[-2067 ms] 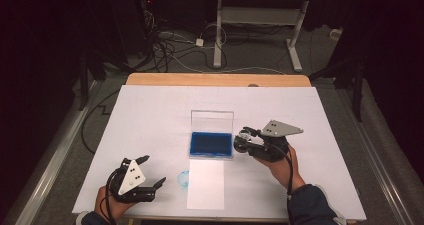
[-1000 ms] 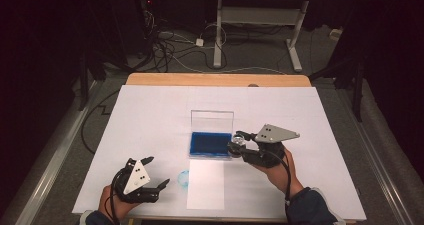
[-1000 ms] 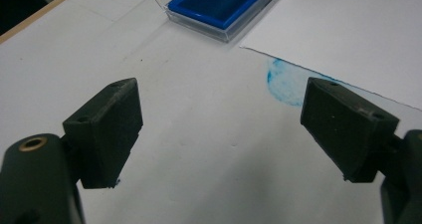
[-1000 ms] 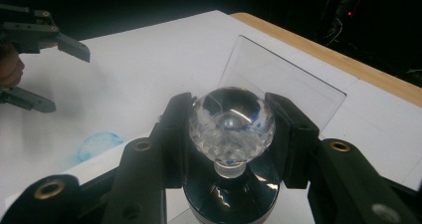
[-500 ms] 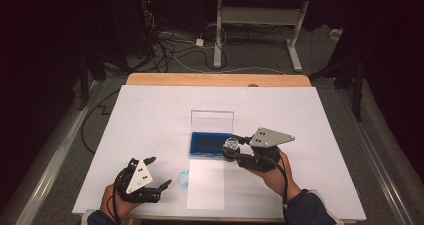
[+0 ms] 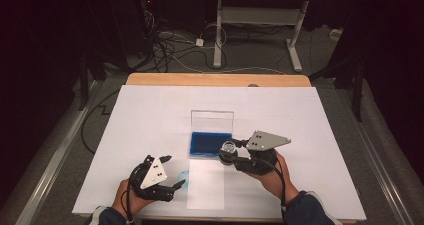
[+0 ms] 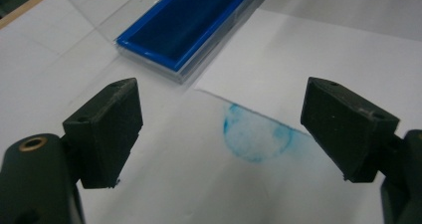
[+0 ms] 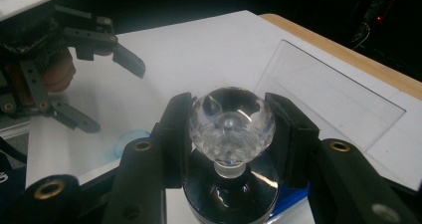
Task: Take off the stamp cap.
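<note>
Nearest the person, the left gripper sits low over the near left part of the white sheet that covers the table, its jaws spread wide with nothing between them. In the left gripper view a round pale blue ink print lies on the paper between and just beyond the two black jaws, at the edge of a smaller paper slip. A little farther along, the right gripper grips a clear faceted stamp knob by its crystal-like head; both pads press its sides, and the stamp's dark round base sits below the jaws. In the high view this stamp hovers at the near right corner of the blue ink pad. The pad's clear lid stands open behind it, and beyond that the wooden table edge shows.
</note>
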{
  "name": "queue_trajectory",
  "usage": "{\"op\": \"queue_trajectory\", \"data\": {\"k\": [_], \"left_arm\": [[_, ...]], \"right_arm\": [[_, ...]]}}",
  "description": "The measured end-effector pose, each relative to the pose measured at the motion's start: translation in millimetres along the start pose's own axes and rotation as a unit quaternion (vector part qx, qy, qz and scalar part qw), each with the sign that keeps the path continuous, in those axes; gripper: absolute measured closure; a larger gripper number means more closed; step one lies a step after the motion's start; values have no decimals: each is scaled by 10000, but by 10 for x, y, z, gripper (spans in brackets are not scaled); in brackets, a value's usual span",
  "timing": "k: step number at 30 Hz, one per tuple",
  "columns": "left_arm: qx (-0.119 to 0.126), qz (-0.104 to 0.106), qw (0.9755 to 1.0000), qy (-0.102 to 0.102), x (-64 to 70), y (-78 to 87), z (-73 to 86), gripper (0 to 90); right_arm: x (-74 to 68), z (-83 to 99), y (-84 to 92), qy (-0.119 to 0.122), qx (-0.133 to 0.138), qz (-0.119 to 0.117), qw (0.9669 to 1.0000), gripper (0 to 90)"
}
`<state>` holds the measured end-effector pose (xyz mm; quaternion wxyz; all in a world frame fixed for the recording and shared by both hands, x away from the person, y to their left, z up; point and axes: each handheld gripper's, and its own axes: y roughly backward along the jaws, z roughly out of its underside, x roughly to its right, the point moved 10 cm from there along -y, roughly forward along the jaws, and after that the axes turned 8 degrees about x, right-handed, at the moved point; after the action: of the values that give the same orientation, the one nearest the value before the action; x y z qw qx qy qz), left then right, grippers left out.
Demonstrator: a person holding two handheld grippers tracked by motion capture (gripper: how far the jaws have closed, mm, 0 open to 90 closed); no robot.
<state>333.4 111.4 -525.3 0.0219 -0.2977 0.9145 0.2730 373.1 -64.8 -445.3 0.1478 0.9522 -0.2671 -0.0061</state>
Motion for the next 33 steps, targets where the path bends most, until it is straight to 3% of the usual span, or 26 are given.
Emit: {"op": "queue_trajectory", "data": {"k": [10,16,23,31,32,33], "left_arm": [[142,511,9983,253,166,-255,-230,150],[95,731,9971,172,269,-406,-332,150],[205,834,9959,271,308,-524,-463,150],[316,1016,9934,418,351,-610,-535,173],[352,1050,9928,447,354,-612,-547,179],[481,1214,9906,406,380,-627,-581,203]], "right_arm": [[-133,-8,-60,2,34,-138,9999,566],[-223,-27,-97,-1,77,-231,9997,566],[-306,-58,-123,-1,139,-320,9994,566],[-365,-76,-137,-4,172,-372,9992,566],[-364,-74,-139,2,170,-363,9992,566],[-365,-72,-140,0,172,-367,9992,566]]}}
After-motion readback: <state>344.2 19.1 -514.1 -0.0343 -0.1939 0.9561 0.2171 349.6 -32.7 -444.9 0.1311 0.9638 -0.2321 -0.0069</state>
